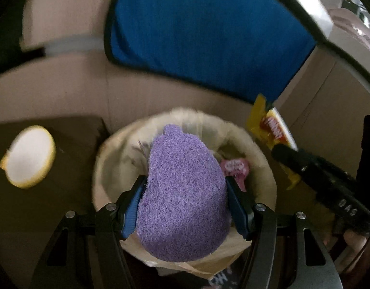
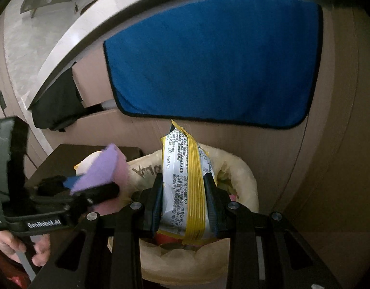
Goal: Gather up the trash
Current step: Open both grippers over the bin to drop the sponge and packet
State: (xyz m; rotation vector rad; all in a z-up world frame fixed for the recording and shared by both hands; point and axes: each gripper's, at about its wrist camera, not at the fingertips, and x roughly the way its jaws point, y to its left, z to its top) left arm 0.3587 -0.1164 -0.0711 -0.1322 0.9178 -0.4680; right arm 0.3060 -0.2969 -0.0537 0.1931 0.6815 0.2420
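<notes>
Wrapper upright, long axis vertical

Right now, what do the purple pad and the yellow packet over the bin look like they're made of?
Purple pad: coarse, fuzzy non-woven fibre, matte, like a scouring sponge; the right wrist view shows a pink layer behind it, probably foam. Yellow packet: thin glossy plastic film, printed and creased, with a crimped top seal; likely a snack wrapper. Bin liner: thin, translucent, crinkled plastic.

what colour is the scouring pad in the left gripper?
Purple: the fuzzy scouring pad, clamped in the left gripper, shows best in the left wrist view.
</notes>
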